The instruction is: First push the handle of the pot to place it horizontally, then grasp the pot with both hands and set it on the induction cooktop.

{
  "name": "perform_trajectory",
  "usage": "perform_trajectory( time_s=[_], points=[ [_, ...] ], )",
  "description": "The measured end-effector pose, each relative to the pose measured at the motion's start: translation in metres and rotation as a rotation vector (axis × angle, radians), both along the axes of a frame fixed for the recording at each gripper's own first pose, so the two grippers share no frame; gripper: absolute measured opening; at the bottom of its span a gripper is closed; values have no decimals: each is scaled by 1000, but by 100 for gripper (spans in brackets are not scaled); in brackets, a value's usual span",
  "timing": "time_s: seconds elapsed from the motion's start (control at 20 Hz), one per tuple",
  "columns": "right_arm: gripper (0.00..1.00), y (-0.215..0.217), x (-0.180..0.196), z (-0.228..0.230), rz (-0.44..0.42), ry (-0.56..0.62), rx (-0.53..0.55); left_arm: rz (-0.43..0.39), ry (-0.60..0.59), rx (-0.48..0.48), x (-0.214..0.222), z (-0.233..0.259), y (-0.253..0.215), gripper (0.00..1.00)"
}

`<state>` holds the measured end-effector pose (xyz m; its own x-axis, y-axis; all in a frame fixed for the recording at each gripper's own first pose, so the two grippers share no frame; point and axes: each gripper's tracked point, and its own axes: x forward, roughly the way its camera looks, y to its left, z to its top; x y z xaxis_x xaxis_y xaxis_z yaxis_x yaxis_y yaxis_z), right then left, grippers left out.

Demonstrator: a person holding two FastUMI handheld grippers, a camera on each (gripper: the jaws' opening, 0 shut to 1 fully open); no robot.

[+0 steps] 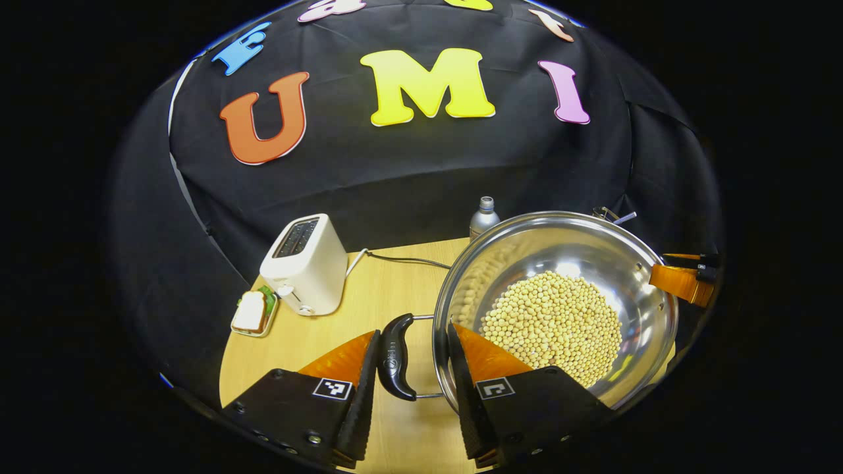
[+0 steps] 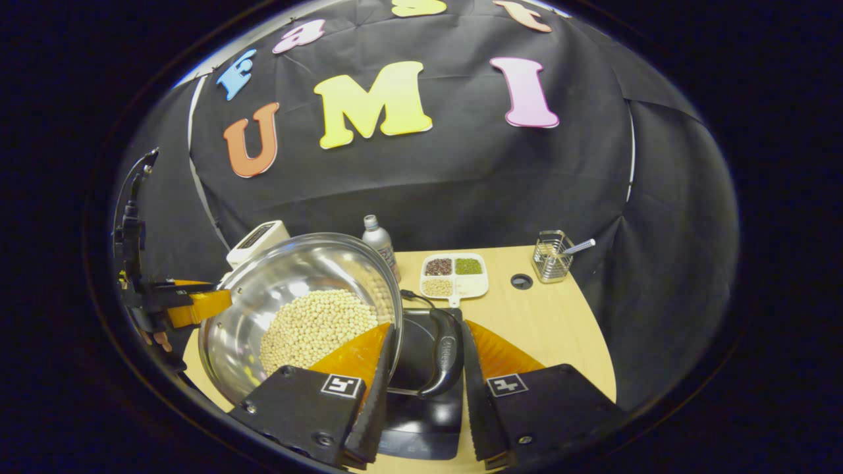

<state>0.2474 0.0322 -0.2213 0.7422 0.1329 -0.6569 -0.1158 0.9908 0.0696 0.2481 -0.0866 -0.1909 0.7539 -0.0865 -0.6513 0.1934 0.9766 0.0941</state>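
Left gripper view
- left gripper [image 1: 411,359]: fingers spread, one on each side of the pot's black side handle [image 1: 395,357]. The handle sits in the gap, closer to the finger at 9 o'clock. I cannot tell if any finger touches it; not pinching yet, I judge.
- pot [image 1: 579,243]: steel, holds pale beans [image 1: 553,322], rim at 3 o'clock of the handle. Whether it rests on the tabletop [image 1: 369,296] or is lifted, cannot tell.
- right gripper [image 1: 681,280]: at far rim, 3 o'clock, near the opposite side. Its grip is not readable here.
- other things: toaster [image 1: 306,263] at 10 o'clock, small dish w/ bread [image 1: 253,313] beside it, bottle [image 1: 484,217] behind the pot at 12 o'clock.

Right gripper view
- right gripper [image 2: 425,359]: spread too, around the 2nd black handle [image 2: 444,359], which is closer to the finger at 3 o'clock.
- induction cooktop [image 2: 421,401]: dark plate directly under this handle and the gripper. So the pot's edge is already over or at it; probably the placing is in progress.
- left gripper [image 2: 197,306]: at the pot's 9 o'clock rim.
- behind: divided tray w/ grains [image 2: 454,273], wire holder [image 2: 552,257] at 1 o'clock.
- why held so: a gripper at each handle keeps the loaded pot level, so the beans don't spill.
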Motion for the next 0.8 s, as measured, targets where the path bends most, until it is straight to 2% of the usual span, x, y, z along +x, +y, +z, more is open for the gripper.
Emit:
perform_trajectory(
  time_s=[0.25, 0.4, 0.75, 0.8],
  points=[
    [53, -19, 11, -34, -14, 42, 29, 4, 25, 5, 11, -30, -16, 54],
    [55, -26, 19, -54, -25, 62, 40, 4, 48, -10, 15, -50, -24, 54],
    [53, -46, 26, -101, -64, 108, 64, 2, 93, -57, 28, -107, -41, 53],
    [53, -48, 24, -100, -78, 106, 89, -15, 22, -72, 39, -98, -43, 53]
  ],
)
